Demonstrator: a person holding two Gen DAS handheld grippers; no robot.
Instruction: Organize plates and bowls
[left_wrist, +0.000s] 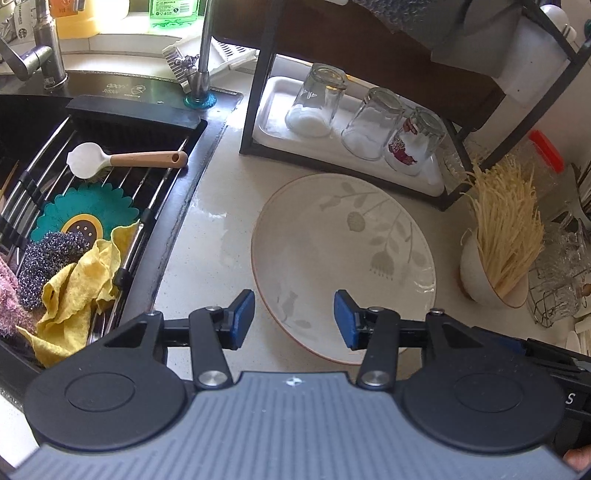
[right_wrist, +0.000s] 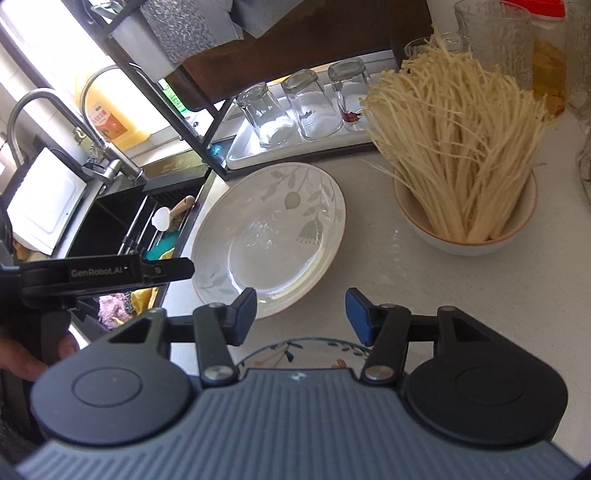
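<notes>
A large cream plate (left_wrist: 343, 258) with a grey leaf pattern lies on the pale counter beside the sink. A smaller clear plate (right_wrist: 273, 251) seems to rest on the cream plate (right_wrist: 221, 221). My left gripper (left_wrist: 294, 318) is open above the plate's near rim, its blue pads (left_wrist: 243, 314) well apart and touching nothing. From the right wrist view its black finger (right_wrist: 166, 269) shows at the plate's left edge. My right gripper (right_wrist: 301, 310) is open over bare counter just right of the plate. A painted-rim dish (right_wrist: 295, 350) peeks out under it. A cream bowl (right_wrist: 465, 236) holds enoki mushrooms.
The black sink (left_wrist: 110, 122) to the left carries a wire rack with a white spoon (left_wrist: 122, 160), scourers and a yellow cloth (left_wrist: 74, 295). Behind the plate, a dark-framed shelf holds a white tray (left_wrist: 277, 107) with three upturned glasses (left_wrist: 373, 125). Glass jars crowd the far right.
</notes>
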